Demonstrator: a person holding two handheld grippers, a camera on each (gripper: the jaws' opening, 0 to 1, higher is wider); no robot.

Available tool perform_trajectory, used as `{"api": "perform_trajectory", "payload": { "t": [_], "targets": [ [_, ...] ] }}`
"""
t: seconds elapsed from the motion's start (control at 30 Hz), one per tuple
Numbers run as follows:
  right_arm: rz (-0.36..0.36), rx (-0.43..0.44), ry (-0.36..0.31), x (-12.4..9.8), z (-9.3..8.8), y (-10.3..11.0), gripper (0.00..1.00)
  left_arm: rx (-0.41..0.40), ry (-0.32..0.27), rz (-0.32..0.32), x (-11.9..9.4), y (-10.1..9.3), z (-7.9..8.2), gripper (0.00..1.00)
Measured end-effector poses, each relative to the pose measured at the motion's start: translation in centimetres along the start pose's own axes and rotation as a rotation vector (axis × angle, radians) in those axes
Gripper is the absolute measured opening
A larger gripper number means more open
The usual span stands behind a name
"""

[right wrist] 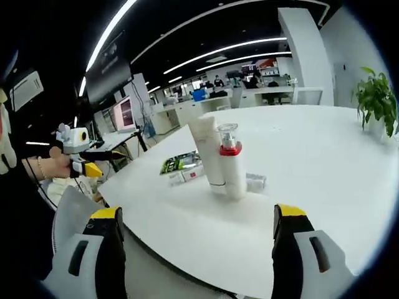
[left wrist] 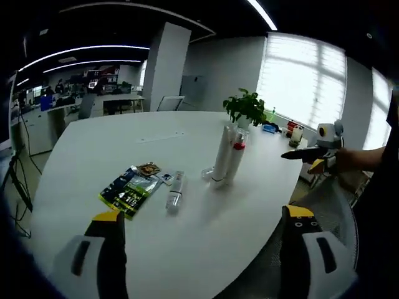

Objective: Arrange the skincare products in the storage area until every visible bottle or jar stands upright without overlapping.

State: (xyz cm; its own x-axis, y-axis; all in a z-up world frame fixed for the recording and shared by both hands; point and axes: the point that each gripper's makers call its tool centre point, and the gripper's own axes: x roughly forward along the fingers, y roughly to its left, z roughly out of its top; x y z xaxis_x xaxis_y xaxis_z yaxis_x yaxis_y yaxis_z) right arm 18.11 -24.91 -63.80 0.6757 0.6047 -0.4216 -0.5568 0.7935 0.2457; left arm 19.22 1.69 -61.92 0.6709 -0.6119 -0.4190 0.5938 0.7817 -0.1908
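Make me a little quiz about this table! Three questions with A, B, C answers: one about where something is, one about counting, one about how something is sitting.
1. Where is the green packet?
A. Flat on the white table
B. In the plant pot
C. On the floor

2. How many tall bottles stand upright together in the middle of the table?
A. None
B. Two
C. Five

3. How is the small clear tube beside the packet sitting?
A. Standing up
B. Lying on its side
C. Held in a tool

Answers:
1. A: the packet lies flat on the tabletop, near its front edge in the left gripper view.
2. B: a white bottle and a red-collared bottle stand side by side.
3. B: the tube lies flat on the table, and the left tool and right tool are both open and holding nothing.
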Motion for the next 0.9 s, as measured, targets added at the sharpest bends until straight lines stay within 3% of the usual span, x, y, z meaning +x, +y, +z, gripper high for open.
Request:
{"api": "perform_trajectory", "payload": {
  "t": [0.1,0.23,0.3,0.4,0.57,0.9],
  "targets": [
    [0.003,-0.047,0.015,0.0,0.0,-0.1,1.0,-0.05,-0.056,-0.003,0.2,-0.4,0.6,0.96],
    [0.02,-0.05,0.027,0.3,-0.5,-0.6,1.0,-0.051,-0.046,0.025,1.1,-0.1,0.2,0.93],
    [0.023,-0.053,0.048,0.6,-0.8,-1.0,1.0,-0.096,-0.044,0.039,1.1,-0.5,0.2,0.92],
    [0.035,-0.066,0.041,0.9,-0.7,-1.3,0.99,-0.086,-0.068,0.036,0.5,-0.4,0.6,0.93],
    [0.026,-0.1,0.023,1.1,0.2,-2.8,0.93,-0.104,-0.05,0.064,0.1,0.2,0.0,0.91],
    [0.004,-0.121,0.042,1.3,0.7,-4.5,0.93,-0.099,-0.04,0.09,-0.2,0.2,-0.6,0.93]
  ]
}}
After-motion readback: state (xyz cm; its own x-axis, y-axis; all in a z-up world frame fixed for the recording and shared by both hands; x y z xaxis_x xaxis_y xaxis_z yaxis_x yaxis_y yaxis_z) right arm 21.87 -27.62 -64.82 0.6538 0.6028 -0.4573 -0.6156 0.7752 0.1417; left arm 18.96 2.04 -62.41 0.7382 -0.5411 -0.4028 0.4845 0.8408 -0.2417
